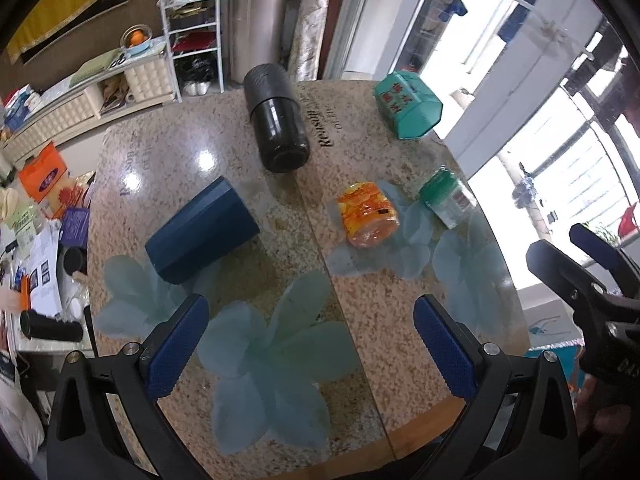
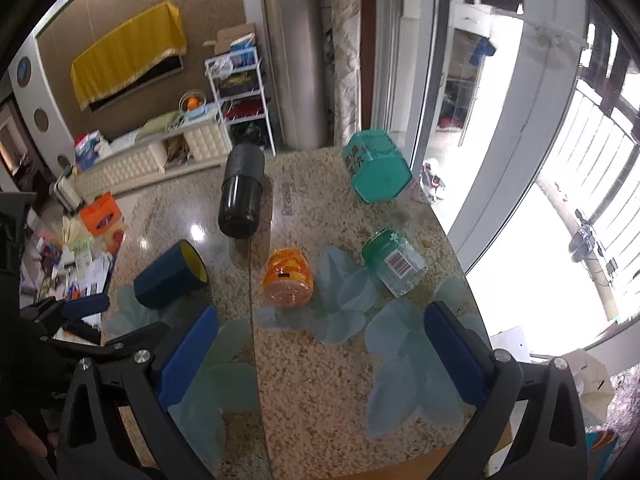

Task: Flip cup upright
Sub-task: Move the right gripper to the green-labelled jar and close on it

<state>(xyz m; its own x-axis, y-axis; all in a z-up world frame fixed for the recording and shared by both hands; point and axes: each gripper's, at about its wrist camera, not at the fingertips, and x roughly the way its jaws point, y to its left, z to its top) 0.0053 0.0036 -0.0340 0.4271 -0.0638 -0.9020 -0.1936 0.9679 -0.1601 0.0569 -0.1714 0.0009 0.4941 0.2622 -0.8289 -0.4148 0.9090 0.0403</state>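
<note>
A dark blue cup (image 1: 202, 236) with a yellow inside lies on its side on the glass-topped stone table (image 1: 180, 160); it also shows in the right wrist view (image 2: 170, 274), mouth facing right. My left gripper (image 1: 310, 332) is open and empty, above the near table edge, just in front of the cup. My right gripper (image 2: 320, 344) is open and empty, to the right of the cup; it shows at the right edge of the left wrist view (image 1: 560, 252).
A black flask (image 1: 276, 120) lies on its side at the back. An orange jar (image 1: 368, 214), a green-lidded clear jar (image 1: 446, 198) and a teal box (image 1: 408, 106) lie to the right. The table edge (image 2: 452, 232) drops off at the right, by the window.
</note>
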